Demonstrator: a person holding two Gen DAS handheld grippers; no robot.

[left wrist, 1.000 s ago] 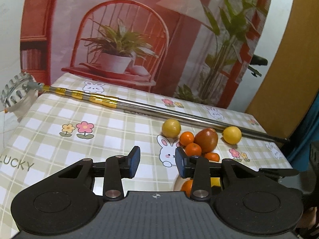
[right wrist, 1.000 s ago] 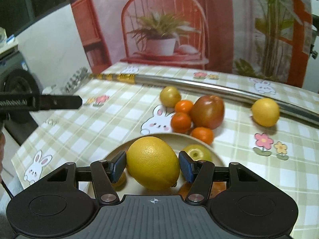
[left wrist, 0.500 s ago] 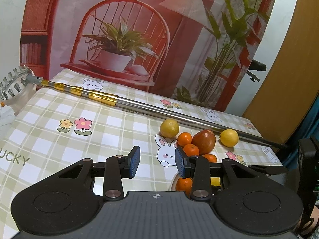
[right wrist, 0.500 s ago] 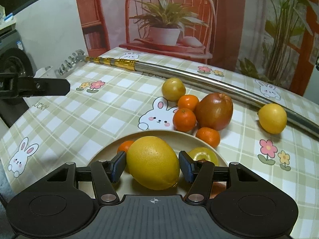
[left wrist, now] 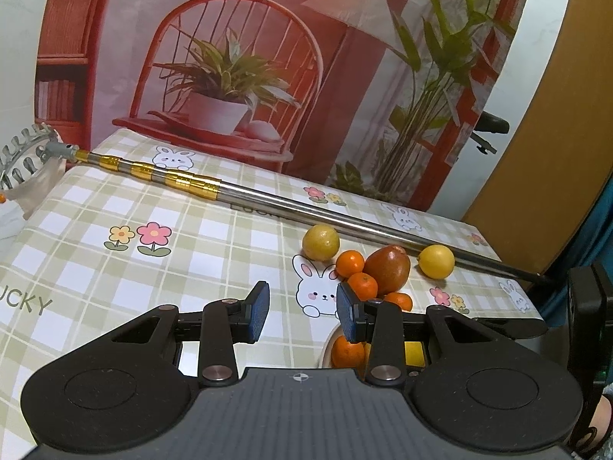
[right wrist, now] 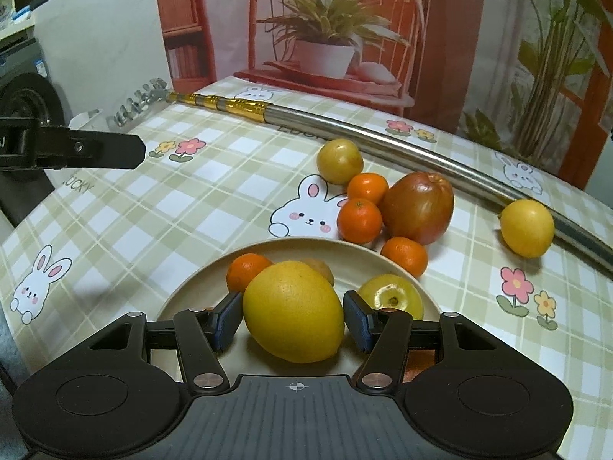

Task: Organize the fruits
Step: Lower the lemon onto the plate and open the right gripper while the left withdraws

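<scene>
We hold our right gripper [right wrist: 293, 316] over a round tan plate [right wrist: 184, 291], and its two blue pads pinch a big yellow lemon [right wrist: 293, 310] from both sides. The lemon sits low over the middle of the plate. Behind it on the plate we see a small orange [right wrist: 245, 270] on the left and a yellow-green fruit with a dimple [right wrist: 390, 297] on the right, and a bit of a brownish fruit peeks out between them. Just past the plate's far edge, more fruit lies on the checked tablecloth [right wrist: 153, 207] with bunnies and flowers. There is a large red-brown fruit [right wrist: 417, 207] with three little oranges close around it, and one of those, a small orange by the rim [right wrist: 404, 255], is just beside the plate. A round yellow fruit [right wrist: 340, 161] sits a bit farther back. Another lemon [right wrist: 526, 228] rests off to the right, touching a long shiny metal pole [right wrist: 383, 138] that lies across the table. Our left gripper [left wrist: 300, 310] hangs above the cloth to the left of the plate. Its pads are apart with only the tablecloth showing between them, so it holds nothing. From the right camera we see its dark finger [right wrist: 95, 150] poking in from the left side.
</scene>
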